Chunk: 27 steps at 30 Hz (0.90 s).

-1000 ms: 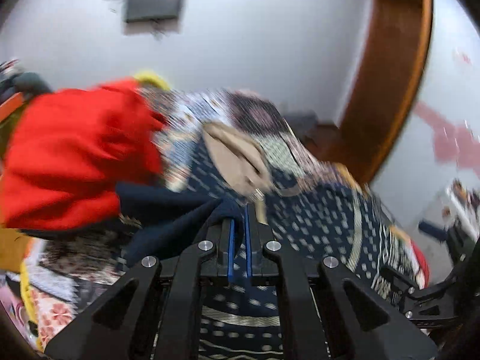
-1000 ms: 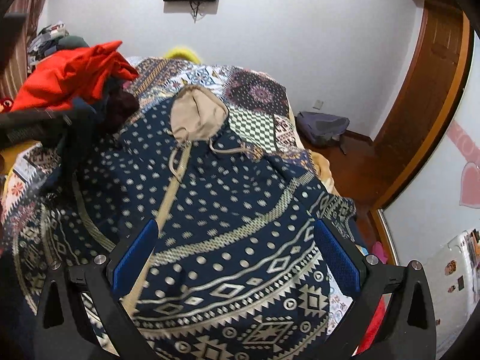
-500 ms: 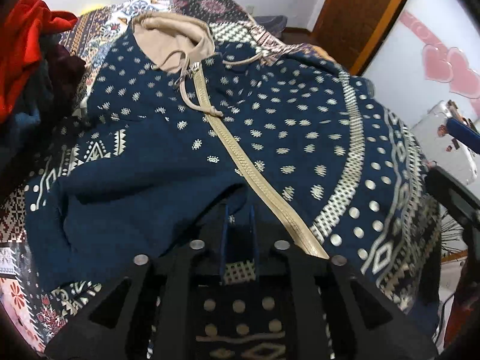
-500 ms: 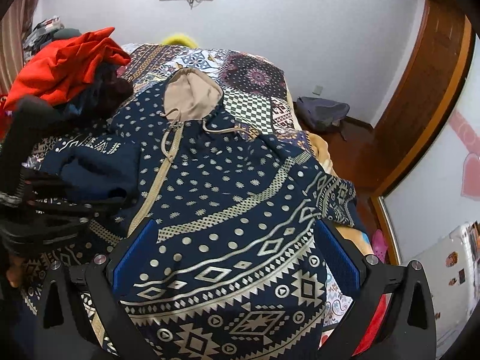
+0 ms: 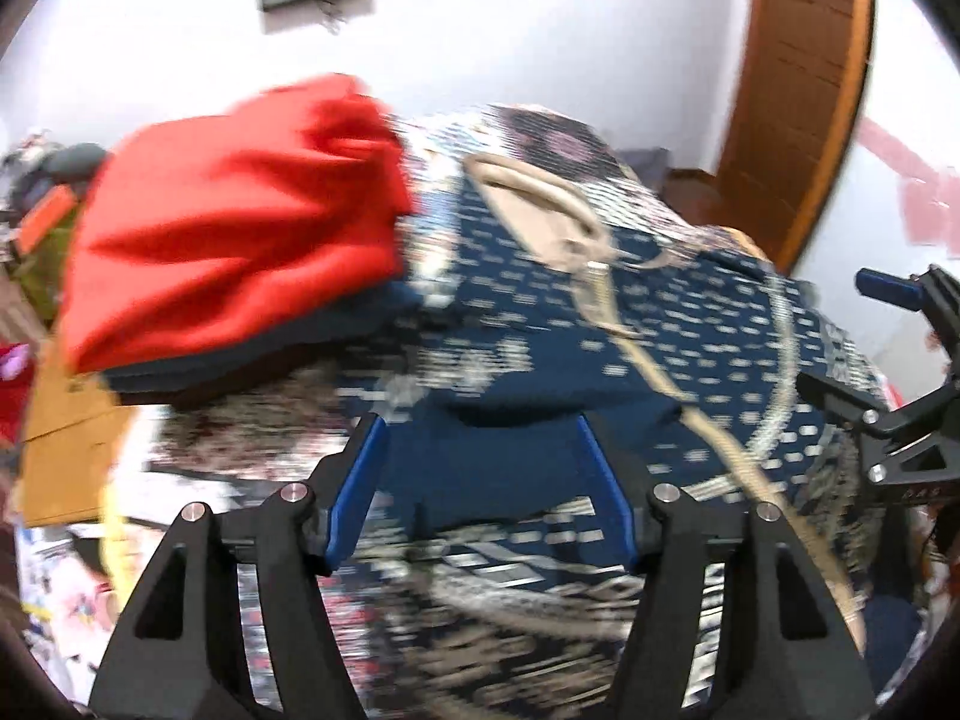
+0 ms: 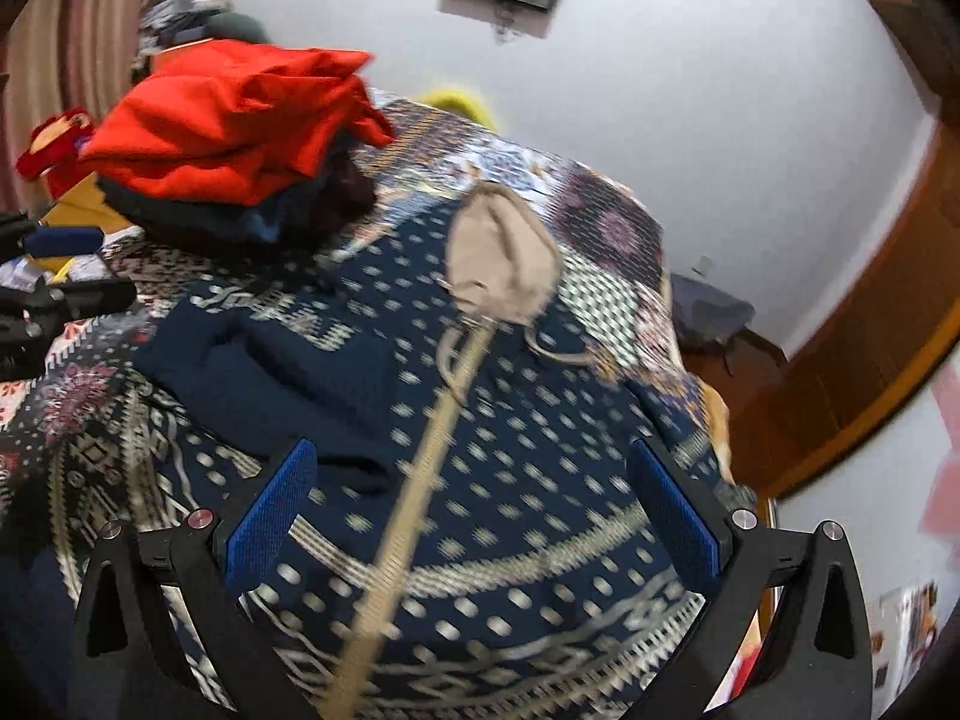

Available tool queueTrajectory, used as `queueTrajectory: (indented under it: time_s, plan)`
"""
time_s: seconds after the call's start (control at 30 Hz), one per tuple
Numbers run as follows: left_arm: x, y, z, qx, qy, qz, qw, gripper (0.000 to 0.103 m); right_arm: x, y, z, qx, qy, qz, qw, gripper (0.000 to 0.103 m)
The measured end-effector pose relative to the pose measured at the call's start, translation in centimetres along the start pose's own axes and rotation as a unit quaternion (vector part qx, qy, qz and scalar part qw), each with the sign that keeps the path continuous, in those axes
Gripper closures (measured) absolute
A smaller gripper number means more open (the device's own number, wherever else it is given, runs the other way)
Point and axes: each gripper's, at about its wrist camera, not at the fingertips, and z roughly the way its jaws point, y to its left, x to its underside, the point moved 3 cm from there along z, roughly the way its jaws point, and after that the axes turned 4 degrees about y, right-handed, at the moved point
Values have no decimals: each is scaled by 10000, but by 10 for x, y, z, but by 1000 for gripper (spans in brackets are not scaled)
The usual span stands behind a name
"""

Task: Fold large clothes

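A navy hoodie (image 6: 510, 450) with white dots, a tan zipper and a tan-lined hood (image 6: 501, 258) lies spread on the bed. Its left sleeve (image 6: 258, 360) is folded in across the chest. The hoodie also shows in the left wrist view (image 5: 600, 360), blurred. My left gripper (image 5: 480, 438) is open and empty just above the folded sleeve. My right gripper (image 6: 474, 474) is open and empty above the hoodie's middle. The right gripper shows at the right edge of the left wrist view (image 5: 900, 408).
A pile of clothes topped with a red garment (image 6: 240, 120) sits on the bed at the left, also in the left wrist view (image 5: 240, 228). A patterned quilt (image 6: 606, 240) covers the bed. A wooden door (image 5: 798, 96) and a bag (image 6: 708, 312) are at the right.
My left gripper has opened and let go of the sleeve, which now lies folded over the chest, and it has tilted up. My right gripper has shifted a little and stayed open.
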Motion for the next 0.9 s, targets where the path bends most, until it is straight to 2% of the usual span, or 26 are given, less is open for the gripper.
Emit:
queueTrajectory:
  time_s: [0.17, 0.4, 0.5, 0.6, 0.67, 0.77, 0.83, 0.9]
  plan:
    - [15, 52, -17, -460, -129, -323, 9983, 35, -19, 38, 12, -326, 75, -387, 9987, 0]
    - [43, 105, -17, -620, -17, -912, 9939, 34, -35, 101, 45, -741, 429, -1115, 9901, 2]
    - [57, 116, -12, -641, 85, -1065, 9922, 34, -36, 123, 55, -859, 542, -1334, 9858, 6]
    - [71, 124, -8, -631, 217, -1148, 9911, 34, -36, 144, 68, -1034, 727, -1493, 9807, 17]
    - [77, 125, -6, -620, 284, -1159, 9909, 34, -36, 157, 78, -1283, 957, -1628, 9736, 30]
    - [85, 125, 0, -509, 391, -1279, 9897, 34, -32, 170, 89, -1676, 1293, -1786, 9609, 41]
    - [91, 122, 7, -378, 514, -1325, 9891, 34, -30, 174, 94, -1788, 1355, -1804, 9577, 43]
    - [96, 117, 14, -363, 613, -1280, 9892, 34, -29, 175, 98, -1950, 1450, -1682, 9553, 51]
